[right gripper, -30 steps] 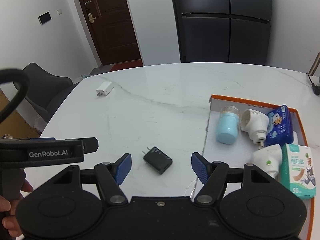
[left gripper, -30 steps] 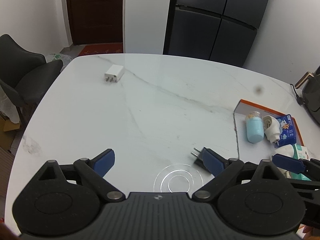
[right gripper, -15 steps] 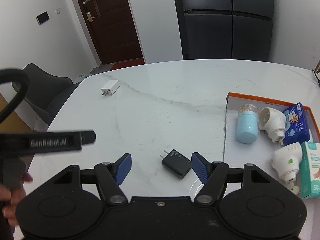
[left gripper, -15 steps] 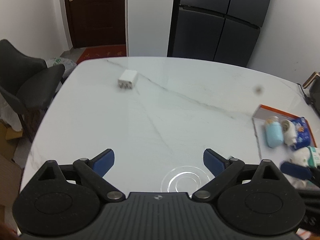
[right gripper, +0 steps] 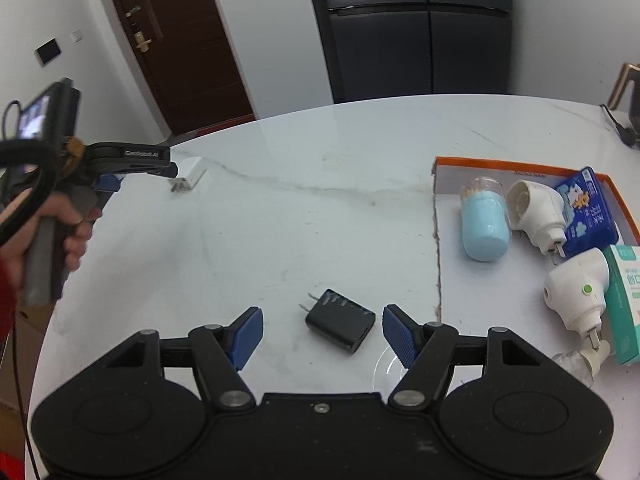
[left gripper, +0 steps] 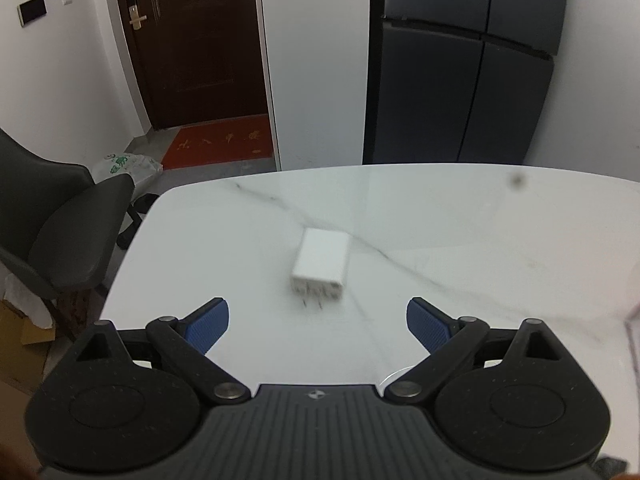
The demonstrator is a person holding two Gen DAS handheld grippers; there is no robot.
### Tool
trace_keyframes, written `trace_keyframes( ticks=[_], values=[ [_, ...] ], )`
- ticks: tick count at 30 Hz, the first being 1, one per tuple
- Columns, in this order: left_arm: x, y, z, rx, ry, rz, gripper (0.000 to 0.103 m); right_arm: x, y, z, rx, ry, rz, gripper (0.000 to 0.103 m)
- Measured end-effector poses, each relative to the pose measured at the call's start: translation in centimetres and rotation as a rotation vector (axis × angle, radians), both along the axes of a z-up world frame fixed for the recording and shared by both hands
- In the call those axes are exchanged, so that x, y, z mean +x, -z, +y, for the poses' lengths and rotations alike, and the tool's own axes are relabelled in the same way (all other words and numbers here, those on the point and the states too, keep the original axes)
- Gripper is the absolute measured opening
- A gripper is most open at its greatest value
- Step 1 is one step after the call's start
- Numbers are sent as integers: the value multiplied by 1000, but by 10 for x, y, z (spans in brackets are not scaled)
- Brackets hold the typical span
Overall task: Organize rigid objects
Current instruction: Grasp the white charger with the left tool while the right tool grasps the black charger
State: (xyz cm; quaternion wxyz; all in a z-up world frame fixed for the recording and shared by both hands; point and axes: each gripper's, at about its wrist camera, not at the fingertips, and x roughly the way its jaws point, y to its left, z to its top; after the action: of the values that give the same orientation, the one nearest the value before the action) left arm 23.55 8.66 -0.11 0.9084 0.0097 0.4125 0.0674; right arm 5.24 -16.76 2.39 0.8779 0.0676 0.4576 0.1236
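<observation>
Left wrist view: my left gripper is wide, nothing between the pads. White charger lies just ahead of the gap, near the tabletop's far-left corner, long axis running away from me, prongs toward me. Pads would close across its short sides. Right wrist view: my right gripper is also wide and empty. Black charger sits between the tips by the near edge, axis skewed, prongs far-left. Tray lies to the right.
</observation>
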Motion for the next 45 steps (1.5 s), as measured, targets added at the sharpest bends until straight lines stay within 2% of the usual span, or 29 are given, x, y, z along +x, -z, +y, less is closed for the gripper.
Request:
trace_keyframes(
  ticks=[9,13,15,16,17,18,22,26,28,32,36,38,41,45],
  values=[
    [54,37,11,30,-9,22,97,6,11,-7,-2,41,9,80],
    [57,40,16,8,4,27,79,9,17,-10,-8,42,16,80],
    [51,38,18,-26,20,16,64,9,21,-11,-13,41,20,80],
    [49,35,11,-19,34,12,52,10,22,-12,-14,40,23,80],
    [42,34,8,-15,48,9,45,10,24,-13,-14,40,26,80],
    [37,34,4,-17,59,9,42,10,26,-13,-10,38,30,80],
    [-14,31,-17,-30,97,12,41,12,29,-7,-3,5,30,80],
    [-96,27,-40,-50,127,28,41,14,37,0,-15,-34,26,80],
    [-140,25,-53,-68,127,39,41,17,41,3,-32,-56,17,80],
    [-202,20,-71,-81,96,53,42,22,47,7,-65,-113,-7,80],
    [-226,17,-75,-113,34,45,46,24,52,10,-88,-198,-12,80],
    [-226,18,-74,-92,31,38,60,24,52,12,-99,-236,-21,80],
    [-228,16,-75,-80,13,15,69,26,52,16,-108,-293,-35,80],
    [-223,14,-78,-70,10,9,68,30,57,19,-137,-334,-35,80]
  ],
)
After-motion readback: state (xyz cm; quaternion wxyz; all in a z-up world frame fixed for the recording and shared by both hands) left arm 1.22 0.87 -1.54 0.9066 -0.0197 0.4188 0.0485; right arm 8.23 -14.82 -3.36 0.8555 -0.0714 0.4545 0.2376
